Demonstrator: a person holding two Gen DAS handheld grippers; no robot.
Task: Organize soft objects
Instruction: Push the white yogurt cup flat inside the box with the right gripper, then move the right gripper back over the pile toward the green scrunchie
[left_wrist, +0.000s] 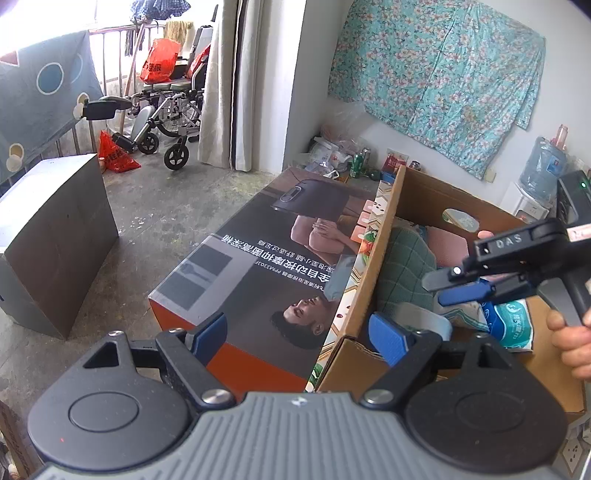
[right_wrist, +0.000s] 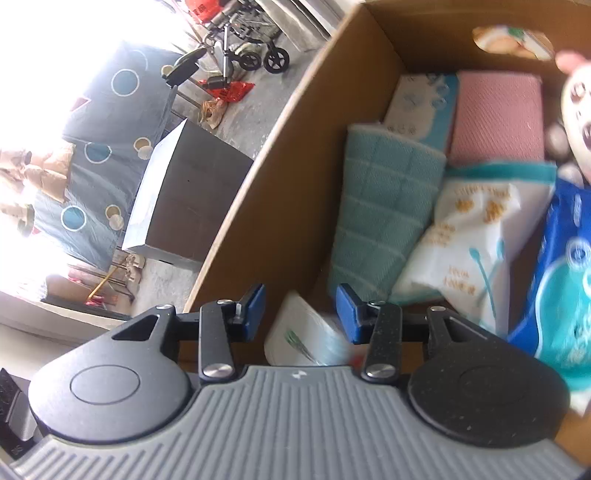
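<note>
An open cardboard box (left_wrist: 373, 266) (right_wrist: 266, 192) holds soft things: a green quilted cloth (right_wrist: 380, 206) (left_wrist: 404, 266), a pink towel (right_wrist: 496, 114) (left_wrist: 445, 240), a white tissue pack (right_wrist: 461, 240), a blue tissue pack (right_wrist: 565, 280) (left_wrist: 511, 325), a light blue pack (right_wrist: 421, 107) and a white plush toy (right_wrist: 576, 122) at the right edge. My right gripper (right_wrist: 301, 310) is open and empty above the box's near end, over a white pack (right_wrist: 299, 332). It shows in the left wrist view (left_wrist: 448, 288) over the box. My left gripper (left_wrist: 299, 336) is open and empty over the box's left wall.
A large printed appliance carton (left_wrist: 258, 266) lies left of the box. A grey box (left_wrist: 55, 240) (right_wrist: 184, 195) stands on the concrete floor further left. A wheelchair (left_wrist: 162, 110) and red bags sit by the doorway. Bottles and clutter line the far wall.
</note>
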